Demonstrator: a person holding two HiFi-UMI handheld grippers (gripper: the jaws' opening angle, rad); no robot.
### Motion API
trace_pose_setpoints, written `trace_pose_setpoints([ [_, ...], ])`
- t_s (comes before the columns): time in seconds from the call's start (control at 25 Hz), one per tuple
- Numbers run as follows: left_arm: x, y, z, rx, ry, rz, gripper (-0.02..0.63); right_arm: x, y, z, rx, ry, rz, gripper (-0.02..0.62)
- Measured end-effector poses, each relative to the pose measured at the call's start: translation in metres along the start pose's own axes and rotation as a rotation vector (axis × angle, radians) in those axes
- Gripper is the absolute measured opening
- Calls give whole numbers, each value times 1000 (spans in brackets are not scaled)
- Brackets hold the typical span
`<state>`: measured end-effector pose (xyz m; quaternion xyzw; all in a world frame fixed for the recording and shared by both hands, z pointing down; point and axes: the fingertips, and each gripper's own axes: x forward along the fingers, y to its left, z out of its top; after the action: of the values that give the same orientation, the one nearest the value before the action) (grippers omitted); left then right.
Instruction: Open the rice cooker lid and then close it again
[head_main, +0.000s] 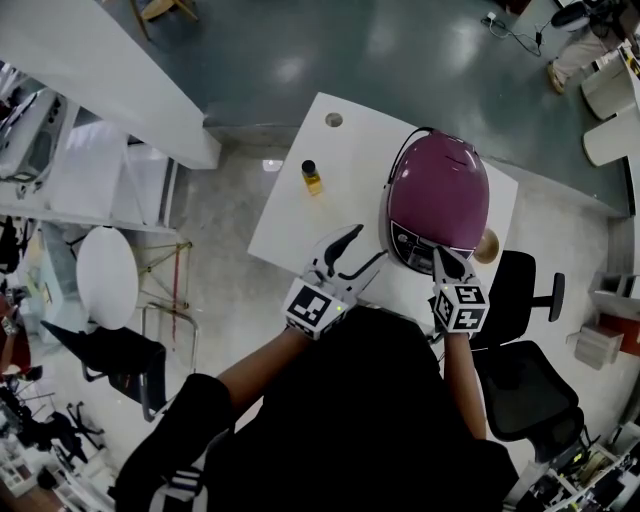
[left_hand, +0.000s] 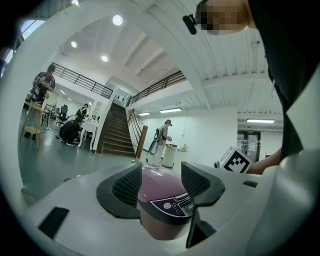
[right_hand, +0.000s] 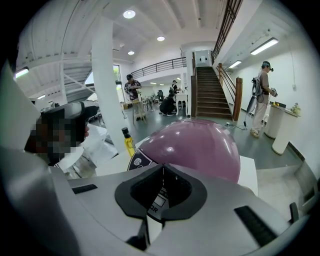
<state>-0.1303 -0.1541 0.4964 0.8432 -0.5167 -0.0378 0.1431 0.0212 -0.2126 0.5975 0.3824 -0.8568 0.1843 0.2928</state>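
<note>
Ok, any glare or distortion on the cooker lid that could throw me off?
Right gripper view: small ceiling-light glare spots on the purple lid, strong fisheye. Head view: soft highlights on the lid, frame edges curved. Left gripper view: control panel sharp, dark vignette around.

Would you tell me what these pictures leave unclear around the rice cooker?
Head view: the right gripper covers the front edge of the rice cooker; contact cannot be told.
Right gripper view: its shut jaws hide most of the control panel.
Left gripper view: panel print too small to read.
</note>
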Motion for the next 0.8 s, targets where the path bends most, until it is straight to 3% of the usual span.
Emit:
trace_pose_setpoints([
  [0.8, 3, 16, -4, -14, 20, -33, 225, 7, -6, -12, 33, 46, -44, 0],
])
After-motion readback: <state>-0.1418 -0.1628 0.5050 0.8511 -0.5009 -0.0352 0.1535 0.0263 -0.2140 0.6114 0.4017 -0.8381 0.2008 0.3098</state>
